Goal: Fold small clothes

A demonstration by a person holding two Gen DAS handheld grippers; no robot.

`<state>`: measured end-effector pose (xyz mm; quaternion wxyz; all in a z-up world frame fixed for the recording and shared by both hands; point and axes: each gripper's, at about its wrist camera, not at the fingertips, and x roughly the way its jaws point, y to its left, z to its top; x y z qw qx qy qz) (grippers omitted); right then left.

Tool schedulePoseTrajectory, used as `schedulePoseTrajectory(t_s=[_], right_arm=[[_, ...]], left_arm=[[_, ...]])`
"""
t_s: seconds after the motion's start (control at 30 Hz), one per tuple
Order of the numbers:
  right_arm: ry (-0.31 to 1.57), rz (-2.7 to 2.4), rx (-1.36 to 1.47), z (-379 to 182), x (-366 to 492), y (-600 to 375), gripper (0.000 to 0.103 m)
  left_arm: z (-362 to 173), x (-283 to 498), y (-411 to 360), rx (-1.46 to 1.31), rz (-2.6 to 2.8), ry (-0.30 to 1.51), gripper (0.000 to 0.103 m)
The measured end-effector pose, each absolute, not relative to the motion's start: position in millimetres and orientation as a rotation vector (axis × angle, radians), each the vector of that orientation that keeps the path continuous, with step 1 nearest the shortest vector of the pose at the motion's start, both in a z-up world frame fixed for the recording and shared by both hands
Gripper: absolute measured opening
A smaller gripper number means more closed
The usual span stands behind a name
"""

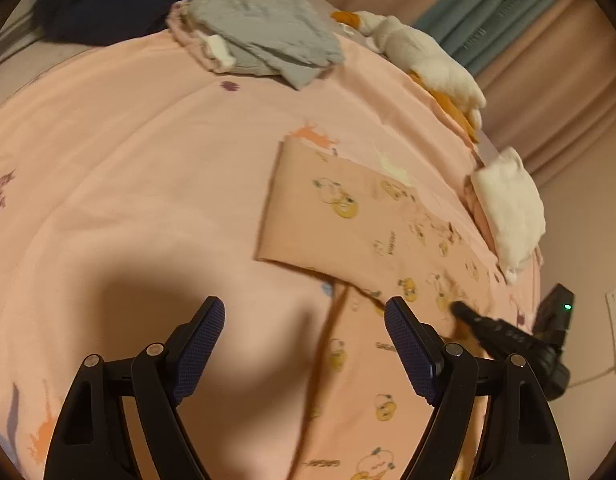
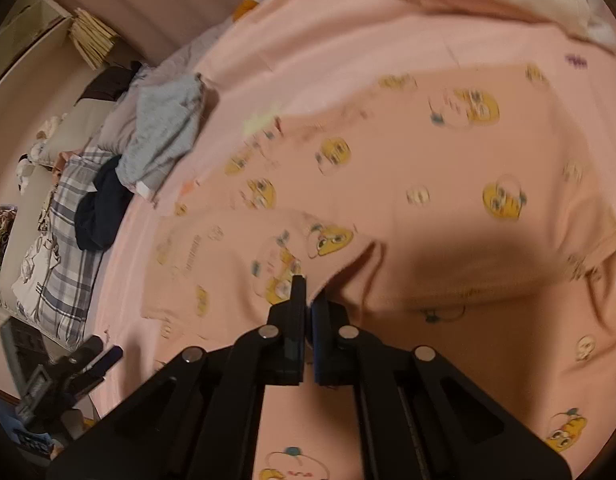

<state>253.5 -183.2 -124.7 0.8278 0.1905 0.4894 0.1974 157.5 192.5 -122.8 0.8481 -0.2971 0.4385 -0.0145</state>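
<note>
Right tongs (image 2: 308, 300) are pinched on a folded edge of the pink printed garment (image 2: 407, 168), which lies spread on the bed (image 1: 128, 152), while the left tongs (image 1: 304, 320) are held spread and empty above the sheet just beside the cloth. Being thin, limp and light, the garment is best taken at a hem or corner, since it will likely sag and crease when lifted. Open sheet is left toward the grey pile (image 1: 268, 28); white bundles (image 1: 507, 208) crowd the far edge.

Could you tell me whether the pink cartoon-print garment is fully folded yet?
Partly folded: one layer of the pink garment lies doubled over, its edge pinched by the right gripper.
</note>
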Motion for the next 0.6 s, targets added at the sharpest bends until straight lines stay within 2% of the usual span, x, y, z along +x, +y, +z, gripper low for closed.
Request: schedulePoseTrajectory(t_s=[0.33, 0.6], right_arm=[[0.822, 0.349, 0.321, -37.4, 256.7, -226.2, 0.003], [0.842, 0.215, 0.34, -49.9, 262.4, -280.6, 0.004]], left_arm=[[-120.8, 158.4, 196.2, -0.633, -0.043, 0.912, 0.082], [-116.7, 173.5, 182.1, -0.587, -0.072, 0.917, 0.082]])
